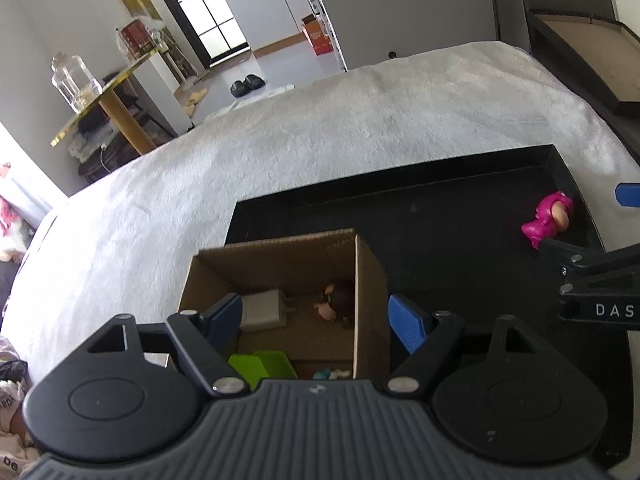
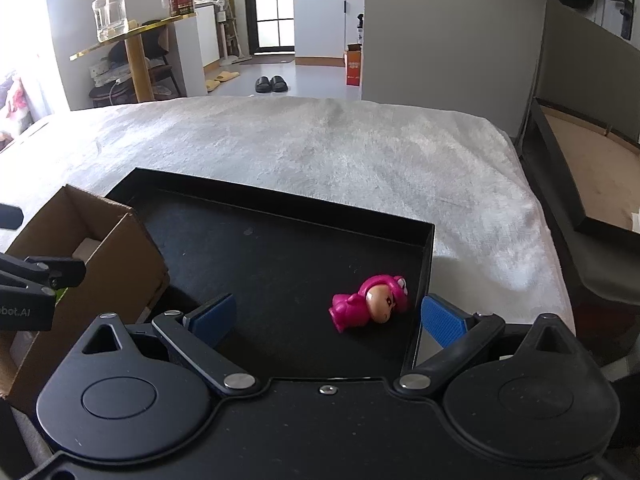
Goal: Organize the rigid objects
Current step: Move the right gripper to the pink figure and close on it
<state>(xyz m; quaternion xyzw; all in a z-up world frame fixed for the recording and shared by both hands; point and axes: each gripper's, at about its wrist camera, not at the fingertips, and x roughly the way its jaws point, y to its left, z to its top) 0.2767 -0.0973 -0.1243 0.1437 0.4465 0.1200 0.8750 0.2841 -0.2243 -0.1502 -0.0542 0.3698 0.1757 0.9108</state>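
A black tray (image 2: pixel 280 248) lies on a bed. Near the tray's right wall, a pink figurine (image 2: pixel 370 304) lies toppled; the right claw (image 2: pixel 326 316), released and empty, straddles it, likely to grasp. At the tray's left, the left claw (image 1: pixel 316 320) hangs released over a cardboard box (image 1: pixel 280 256) holding sorted items.

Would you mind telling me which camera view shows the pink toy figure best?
The right wrist view: the pink toy figure lies on its side, near centre, face visible, on the black tray. The left wrist view shows it small and distorted at the right edge.
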